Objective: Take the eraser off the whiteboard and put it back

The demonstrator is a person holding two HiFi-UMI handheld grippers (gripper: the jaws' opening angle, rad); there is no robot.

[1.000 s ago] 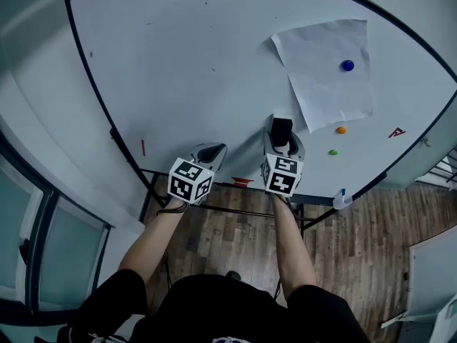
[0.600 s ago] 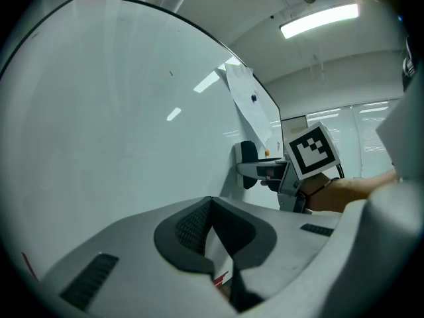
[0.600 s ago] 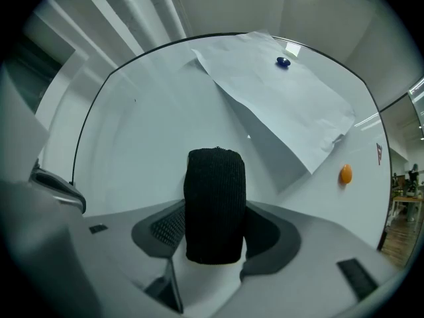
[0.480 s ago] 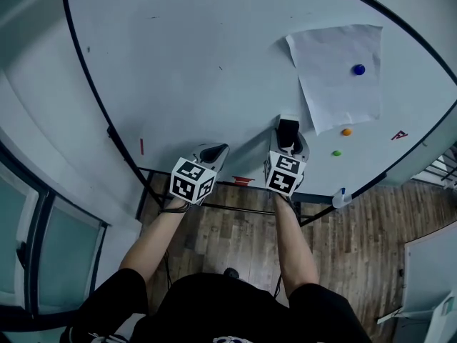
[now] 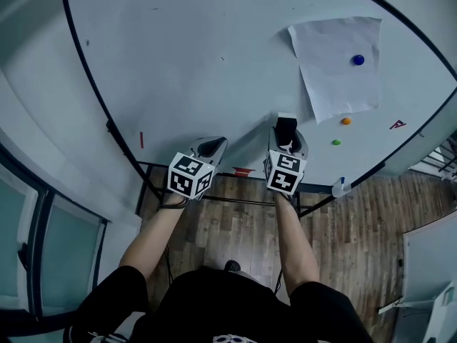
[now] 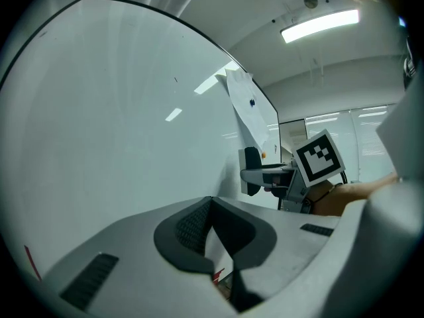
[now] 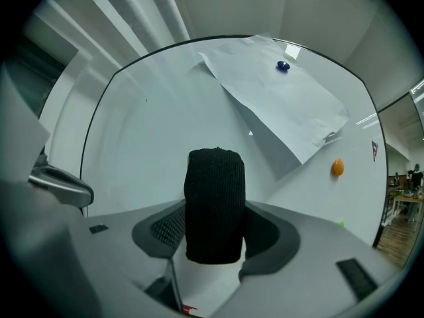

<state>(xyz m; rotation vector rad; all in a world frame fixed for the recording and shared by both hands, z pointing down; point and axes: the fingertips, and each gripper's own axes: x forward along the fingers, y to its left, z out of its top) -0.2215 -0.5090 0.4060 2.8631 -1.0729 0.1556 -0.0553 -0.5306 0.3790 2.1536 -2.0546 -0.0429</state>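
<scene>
A black eraser (image 5: 284,131) stands against the lower part of the whiteboard (image 5: 200,63). My right gripper (image 5: 285,128) points level at the board, and its jaws close on the eraser's (image 7: 214,204) two sides. From the left gripper view the eraser (image 6: 250,171) looks to be touching the board surface. My left gripper (image 5: 214,146) hovers just left of it, close to the board. Its jaws (image 6: 211,207) meet at the tips with nothing between them.
A sheet of paper (image 5: 335,59) hangs at the upper right under a blue magnet (image 5: 358,60). Orange (image 5: 345,121) and green (image 5: 335,142) magnets sit below it. A red mark (image 5: 141,140) is at the board's left edge. Wooden floor lies beneath.
The head view has shifted a little, so the board and paper sit slightly differently. Both grippers stay where they were, the right one still around the eraser.
</scene>
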